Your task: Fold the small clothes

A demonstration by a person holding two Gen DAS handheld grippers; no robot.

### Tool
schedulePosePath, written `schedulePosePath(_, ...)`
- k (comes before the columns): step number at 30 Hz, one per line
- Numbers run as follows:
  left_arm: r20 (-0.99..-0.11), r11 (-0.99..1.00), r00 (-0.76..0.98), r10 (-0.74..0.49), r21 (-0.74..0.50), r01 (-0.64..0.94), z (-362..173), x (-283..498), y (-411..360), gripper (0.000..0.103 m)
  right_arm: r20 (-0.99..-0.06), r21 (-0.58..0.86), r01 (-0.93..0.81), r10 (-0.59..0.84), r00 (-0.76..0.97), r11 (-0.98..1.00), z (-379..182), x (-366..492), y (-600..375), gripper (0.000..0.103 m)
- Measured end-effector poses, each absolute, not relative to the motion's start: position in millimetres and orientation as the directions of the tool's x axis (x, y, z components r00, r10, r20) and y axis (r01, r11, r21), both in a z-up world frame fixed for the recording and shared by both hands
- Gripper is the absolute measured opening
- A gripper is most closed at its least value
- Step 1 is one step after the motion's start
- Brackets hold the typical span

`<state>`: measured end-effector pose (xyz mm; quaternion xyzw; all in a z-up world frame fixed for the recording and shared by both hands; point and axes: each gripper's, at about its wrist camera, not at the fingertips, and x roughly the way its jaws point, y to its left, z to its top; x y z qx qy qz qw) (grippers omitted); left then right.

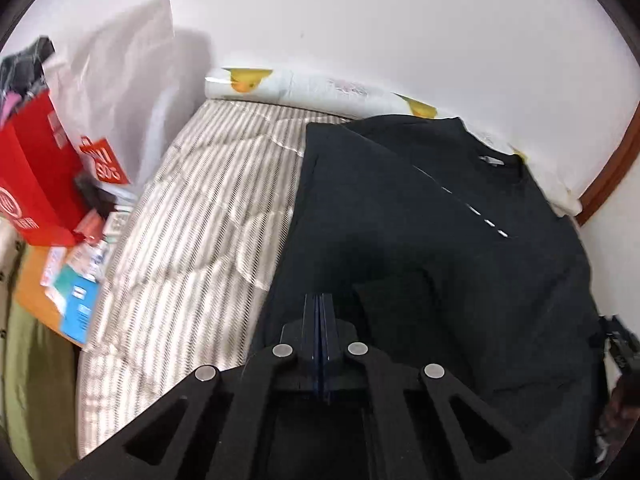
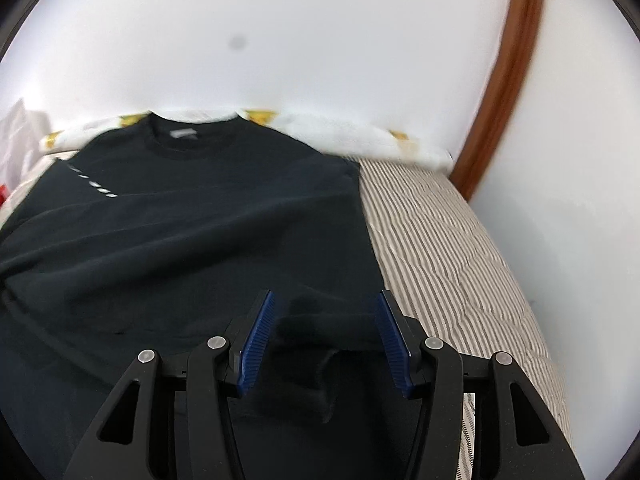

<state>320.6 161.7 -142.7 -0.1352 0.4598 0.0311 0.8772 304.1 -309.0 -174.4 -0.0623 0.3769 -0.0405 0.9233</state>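
A black T-shirt point(image 1: 440, 240) lies spread on a striped mattress point(image 1: 192, 216), collar toward the wall, with its left side folded over the body. My left gripper point(image 1: 322, 300) has its blue pads pressed together, over the shirt's lower part; no cloth shows between them. In the right wrist view the same shirt point(image 2: 192, 232) fills the left and middle. My right gripper point(image 2: 326, 304) is open above the shirt's lower right corner, where a small raised fold of black cloth point(image 2: 316, 328) lies between the fingers.
A white duck-print roll point(image 1: 320, 88) lies along the wall at the mattress head. A red bag point(image 1: 36, 176), a white bag point(image 1: 120, 92) and boxes sit left of the bed. A brown wooden frame point(image 2: 508, 80) runs down the wall on the right.
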Motion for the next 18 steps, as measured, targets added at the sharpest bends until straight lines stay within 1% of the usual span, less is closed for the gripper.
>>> schedulePosePath(3,-0.809,0.958,0.573,-0.132,-0.253,-0.136,-145.9,312.4,156.4,0.003,-0.715,-0.118,0.031,-0.106,0.691,0.993,-185.3,309.8,-315.5,0.052)
schedulePosePath(7,-0.813,0.954,0.56,-0.157,-0.272,-0.127,-150.4,304.2,152.5,0.014,-0.731,-0.109,0.021,-0.095,0.676,0.994,-191.7,309.4,-318.0,0.053)
schedulePosePath(12,-0.812,0.939,0.549,-0.197,-0.317,-0.132,-155.9,303.8,155.1,0.014,-0.711,-0.096,-0.074,-0.016,0.703,0.993,-184.4,290.7,-309.7,0.056)
schedulePosePath(15,-0.81,0.935,0.549,-0.205,-0.328,-0.134,-155.2,303.6,156.9,0.014,-0.716,-0.142,-0.175,0.021,0.698,0.974,-188.0,283.7,-287.7,0.056)
schedulePosePath(18,-0.817,0.938,0.54,-0.203,-0.32,-0.132,-155.3,304.7,156.6,0.015,-0.712,-0.248,-0.238,-0.01,0.702,0.939,-197.6,285.0,-263.2,0.056)
